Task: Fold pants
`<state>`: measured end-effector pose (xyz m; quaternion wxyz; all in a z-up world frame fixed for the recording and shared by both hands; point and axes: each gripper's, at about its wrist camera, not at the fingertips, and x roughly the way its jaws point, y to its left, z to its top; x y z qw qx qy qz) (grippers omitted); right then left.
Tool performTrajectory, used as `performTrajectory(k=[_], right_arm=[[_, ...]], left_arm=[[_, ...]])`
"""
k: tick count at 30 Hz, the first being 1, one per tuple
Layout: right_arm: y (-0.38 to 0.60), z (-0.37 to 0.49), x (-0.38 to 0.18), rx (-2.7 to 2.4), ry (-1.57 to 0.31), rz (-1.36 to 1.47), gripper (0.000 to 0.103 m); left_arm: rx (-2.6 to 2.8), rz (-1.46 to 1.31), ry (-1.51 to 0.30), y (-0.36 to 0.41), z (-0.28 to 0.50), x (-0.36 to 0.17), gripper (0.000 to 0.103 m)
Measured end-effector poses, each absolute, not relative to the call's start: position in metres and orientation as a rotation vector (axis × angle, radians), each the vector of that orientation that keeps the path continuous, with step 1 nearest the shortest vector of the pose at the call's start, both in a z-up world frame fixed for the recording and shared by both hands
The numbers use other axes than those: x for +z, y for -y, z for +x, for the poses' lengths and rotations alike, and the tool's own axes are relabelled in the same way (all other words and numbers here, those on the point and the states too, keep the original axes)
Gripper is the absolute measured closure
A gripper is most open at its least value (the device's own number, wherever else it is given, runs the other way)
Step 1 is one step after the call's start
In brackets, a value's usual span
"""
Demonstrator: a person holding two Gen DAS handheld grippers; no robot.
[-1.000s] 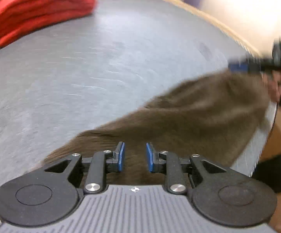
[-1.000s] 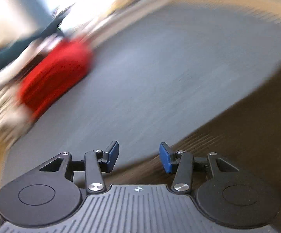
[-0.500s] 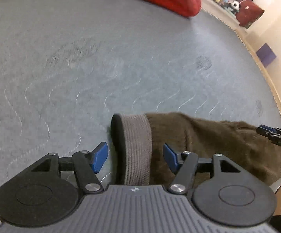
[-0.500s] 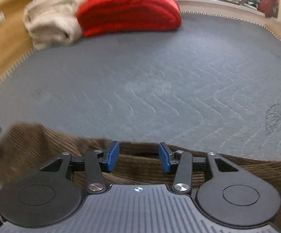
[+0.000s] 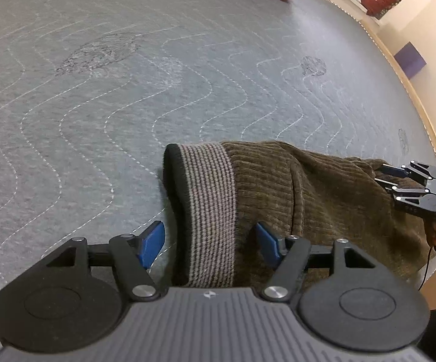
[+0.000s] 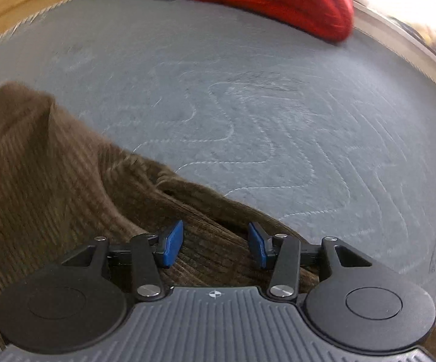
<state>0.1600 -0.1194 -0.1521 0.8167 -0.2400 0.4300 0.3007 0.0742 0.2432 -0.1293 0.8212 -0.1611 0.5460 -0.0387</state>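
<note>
Brown pants (image 5: 293, 187) lie on the gray mat (image 5: 127, 90), long axis running between the 2 claws. Left claw (image 5: 209, 242) opening, straddling the striped waistband (image 5: 209, 199), pads clear. Right claw (image 6: 215, 242) released over the other end, not pinching

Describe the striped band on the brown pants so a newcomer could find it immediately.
On the grey quilted mat lie brown corduroy pants. At their end, between the left gripper and its opening jaws, sits the grey-and-black striped knit waistband, the only fine-striped, black-edged part.
</note>
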Motion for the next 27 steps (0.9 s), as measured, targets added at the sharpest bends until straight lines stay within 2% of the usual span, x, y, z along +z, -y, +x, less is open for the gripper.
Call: performTrajectory(k=[2,3,4,5,6,8,10,12,15,17,18,19,23,24,27], right_arm=[[0.118,0.161,-0.153,0.67,-0.923,-0.519,0.063],[0.12,0.161,-0.15,0.699,-0.931,-0.503,0.082],[0.121,0.16,-0.147,0.719,-0.918,-0.499,0.101],[0.122,0.16,-0.142,0.714,-0.887,-0.496,0.101],[0.126,0.162,-0.132,0.707,-0.866,-0.459,0.102],[0.138,0.169,-0.108,0.661,-0.801,-0.369,0.102],[0.149,0.174,-0.099,0.629,-0.796,-0.298,0.102],[0.146,0.168,-0.106,0.582,-0.791,-0.359,0.102],[0.128,0.16,-0.125,0.497,-0.775,-0.467,0.101],[0.119,0.162,-0.131,0.405,-0.801,-0.558,0.1],[0.119,0.162,-0.13,0.377,-0.804,-0.563,0.096],[0.121,0.162,-0.123,0.353,-0.791,-0.542,0.095],[0.134,0.147,-0.061,0.359,-0.65,-0.373,0.095],[0.136,0.143,-0.051,0.369,-0.634,-0.33,0.091],[0.139,0.128,-0.027,0.395,-0.611,-0.221,0.072]], left_arm=[[-0.084,-0.341,-1.17,-0.24,0.077,-0.132,0.032],[-0.085,-0.333,-1.181,-0.238,0.078,-0.133,0.035],[-0.098,-0.327,-1.19,-0.237,0.079,-0.135,0.05],[-0.108,-0.302,-1.196,-0.235,0.079,-0.134,0.062],[-0.114,-0.252,-1.189,-0.232,0.078,-0.129,0.068],[-0.145,-0.229,-1.163,-0.231,0.072,-0.114,0.076],[-0.184,-0.191,-1.13,-0.228,0.063,-0.093,0.076],[-0.198,-0.095,-1.132,-0.218,0.054,-0.084,0.076],[-0.198,0.019,-1.209,-0.207,0.05,-0.098,0.073],[-0.17,0.12,-1.244,-0.198,0.05,-0.108,0.059],[-0.147,0.143,-1.232,-0.197,0.05,-0.106,0.054],[-0.105,0.16,-1.194,-0.197,0.051,-0.098,0.049],[-0.033,0.157,-1.021,-0.191,0.049,-0.066,0.05],[-0.056,0.129,-0.996,-0.187,0.049,-0.063,0.052],[-0.177,0.099,-0.945,-0.168,0.05,-0.059,0.06]])
